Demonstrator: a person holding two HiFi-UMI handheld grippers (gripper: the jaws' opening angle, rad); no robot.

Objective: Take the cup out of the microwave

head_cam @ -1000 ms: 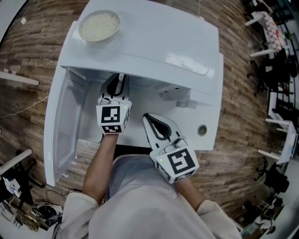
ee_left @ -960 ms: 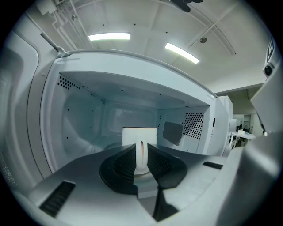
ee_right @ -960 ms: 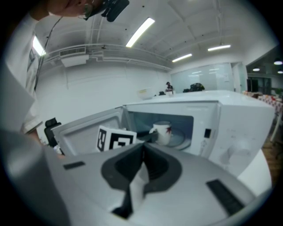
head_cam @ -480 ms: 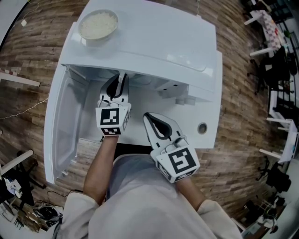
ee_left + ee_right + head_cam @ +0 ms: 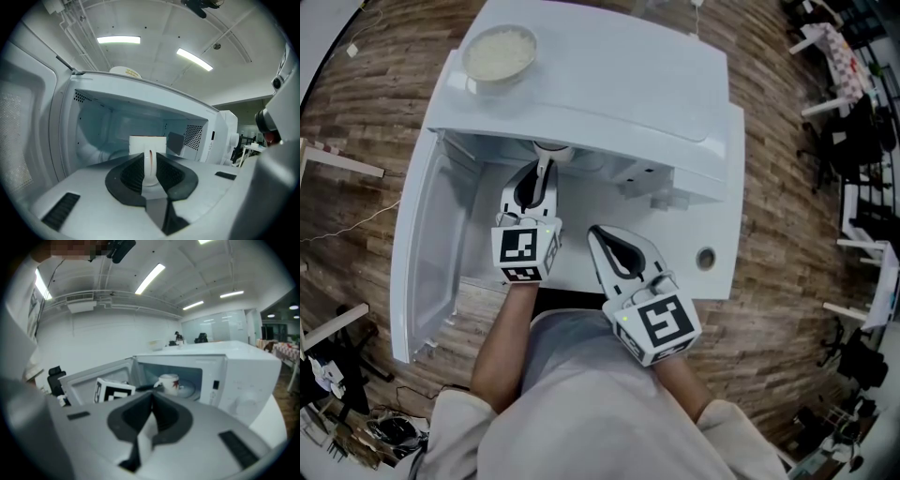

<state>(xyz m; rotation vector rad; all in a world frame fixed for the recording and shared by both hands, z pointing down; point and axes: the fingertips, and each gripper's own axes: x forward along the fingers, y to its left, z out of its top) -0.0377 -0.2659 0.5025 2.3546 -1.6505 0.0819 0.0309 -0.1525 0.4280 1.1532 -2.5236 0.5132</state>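
The white cup (image 5: 147, 145) with a red mark sits at the mouth of the open white microwave (image 5: 609, 84). In the head view its rim (image 5: 551, 151) shows just under the oven's top edge. My left gripper (image 5: 150, 171) is shut on the cup's handle, which stands upright between the dark pads. From the right gripper view the cup (image 5: 169, 382) is seen inside the opening, with the left gripper's marker cube (image 5: 114, 391) beside it. My right gripper (image 5: 593, 234) hangs shut and empty in front of the oven, right of the left one.
The microwave door (image 5: 422, 253) is swung wide open to the left. A bowl of pale grains (image 5: 499, 53) rests on top of the oven. The control knob (image 5: 705, 260) is on the right front. Wooden floor surrounds the oven, and chairs stand far right.
My left gripper has drawn back a little toward the person, and the cup's rim now shows at the oven's opening. The right gripper has stayed in place.
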